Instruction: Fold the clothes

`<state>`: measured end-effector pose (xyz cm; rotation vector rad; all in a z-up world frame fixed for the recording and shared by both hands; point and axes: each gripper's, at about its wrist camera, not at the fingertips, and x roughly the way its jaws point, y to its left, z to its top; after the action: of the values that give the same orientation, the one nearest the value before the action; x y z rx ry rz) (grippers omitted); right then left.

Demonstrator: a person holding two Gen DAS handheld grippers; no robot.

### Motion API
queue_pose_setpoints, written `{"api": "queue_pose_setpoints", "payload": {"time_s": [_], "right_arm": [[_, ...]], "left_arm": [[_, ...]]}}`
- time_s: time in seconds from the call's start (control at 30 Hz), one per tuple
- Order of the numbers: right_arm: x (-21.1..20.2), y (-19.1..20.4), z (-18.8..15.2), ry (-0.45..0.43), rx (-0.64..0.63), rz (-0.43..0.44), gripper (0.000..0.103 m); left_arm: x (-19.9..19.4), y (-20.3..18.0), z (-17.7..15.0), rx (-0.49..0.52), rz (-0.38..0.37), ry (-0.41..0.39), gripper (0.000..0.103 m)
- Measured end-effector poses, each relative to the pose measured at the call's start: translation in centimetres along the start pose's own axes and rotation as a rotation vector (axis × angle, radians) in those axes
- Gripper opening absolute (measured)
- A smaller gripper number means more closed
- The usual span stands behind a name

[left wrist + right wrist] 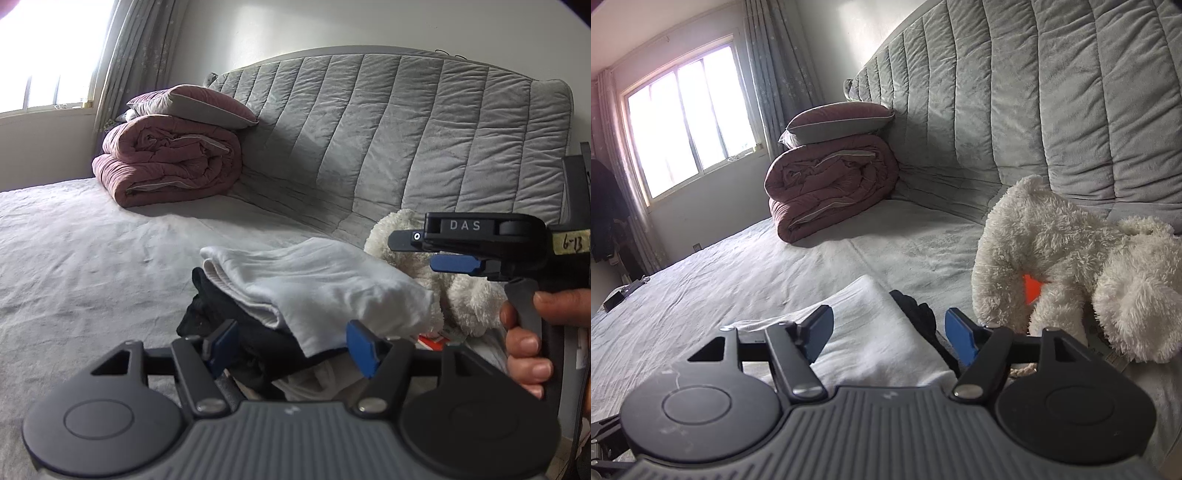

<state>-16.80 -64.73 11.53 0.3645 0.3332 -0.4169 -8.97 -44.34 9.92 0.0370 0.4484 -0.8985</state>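
Observation:
A folded white garment (pixel 317 284) lies on top of a crumpled black garment (pixel 229 314) on the bed. My left gripper (pixel 293 347) is open just in front of this pile, its blue pads (pixel 364 349) either side of the pile's near edge without pinching it. A hand (pixel 524 347) holds my right gripper (pixel 417 253) to the right of the pile, above the plush toy. In the right wrist view, my right gripper (pixel 890 336) is open over the white garment (pixel 857 332), with the black garment (pixel 919 314) showing at its right edge.
A white plush toy (pixel 1071 266) sits right of the pile against the grey quilted headboard (pixel 388 129). A rolled pink quilt (pixel 166 162) with a pillow (pixel 192 103) on top stands at the far corner. The wrinkled pale sheet (pixel 92 251) stretches left, towards the window (pixel 690 125).

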Motion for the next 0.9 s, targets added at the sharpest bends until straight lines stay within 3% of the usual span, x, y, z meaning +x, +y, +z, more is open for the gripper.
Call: {"api": "queue_pose_setpoints", "payload": {"time_s": [0.23,0.57,0.77,0.9], "right_arm": [[0.2,0.5,-0.9,0.048,-0.026,-0.003,0.074],[-2.3,1.5,-1.8,0.033,0.093,0.054,0.075],[-3.4,0.5,-3.0,0.036,0.219,-0.023,0.075],[-3.3,0.2,-3.3,0.037,0.265,-0.029,0.078]], "left_arm": [[-0.7,1.0,0.6,-0.044,0.010,0.013,0.068],[0.0,1.4,1.0,-0.107,0.088,0.114,0.078],[0.3,1.3,0.8,-0.093,0.126,0.143,0.082],[0.4,1.4,0.5,-0.094,0.146,0.151,0.082]]}}
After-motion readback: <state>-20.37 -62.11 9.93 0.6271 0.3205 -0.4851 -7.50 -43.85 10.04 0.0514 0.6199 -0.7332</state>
